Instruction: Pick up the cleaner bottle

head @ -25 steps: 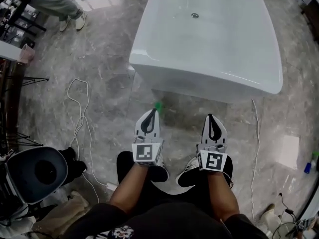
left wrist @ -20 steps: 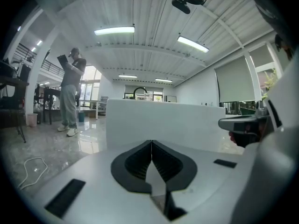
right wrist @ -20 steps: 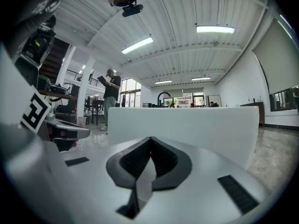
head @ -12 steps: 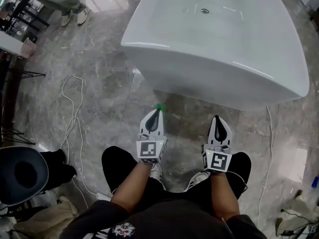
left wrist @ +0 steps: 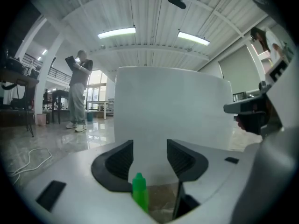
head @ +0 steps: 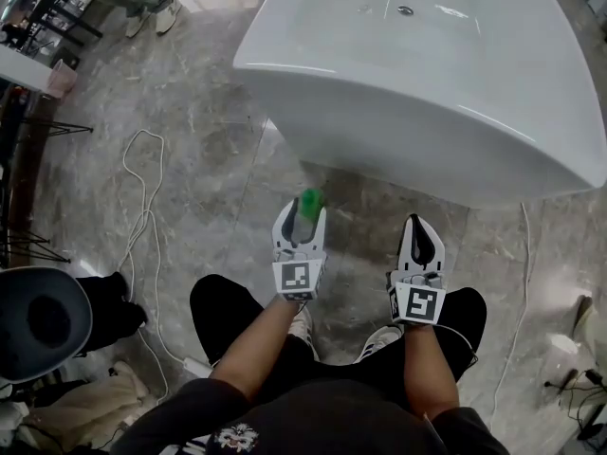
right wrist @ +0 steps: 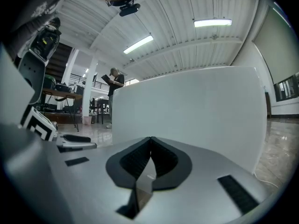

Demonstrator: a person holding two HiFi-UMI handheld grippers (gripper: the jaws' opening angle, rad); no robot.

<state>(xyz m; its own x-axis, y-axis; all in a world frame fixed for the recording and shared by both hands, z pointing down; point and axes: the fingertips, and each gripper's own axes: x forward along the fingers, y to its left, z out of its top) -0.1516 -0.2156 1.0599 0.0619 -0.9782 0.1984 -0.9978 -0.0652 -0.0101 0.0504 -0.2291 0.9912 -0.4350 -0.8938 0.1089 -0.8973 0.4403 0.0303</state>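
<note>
The cleaner bottle shows only its green cap [head: 310,200] on the marble floor, just in front of the white bathtub [head: 398,112]. My left gripper [head: 302,212] is low over it and its jaws are opening. In the left gripper view the green cap [left wrist: 139,190] stands low between the spread black pads [left wrist: 119,160], nearer the left one, and neither pad presses on it. The bottle's body is hidden. My right gripper [head: 418,226] hangs beside it to the right, shut and empty, its pads [right wrist: 140,158] closed together, pointing at the tub wall [right wrist: 201,111].
A white cable [head: 142,207] loops over the floor at the left. A black round seat [head: 43,320] stands at the lower left. A person [left wrist: 77,90] stands far off by tables. My own shoes [head: 375,339] are just below the grippers.
Both grippers have sunk toward the floor and come nearer the tub. The left jaws, shut before, now stand apart around the green cap.
</note>
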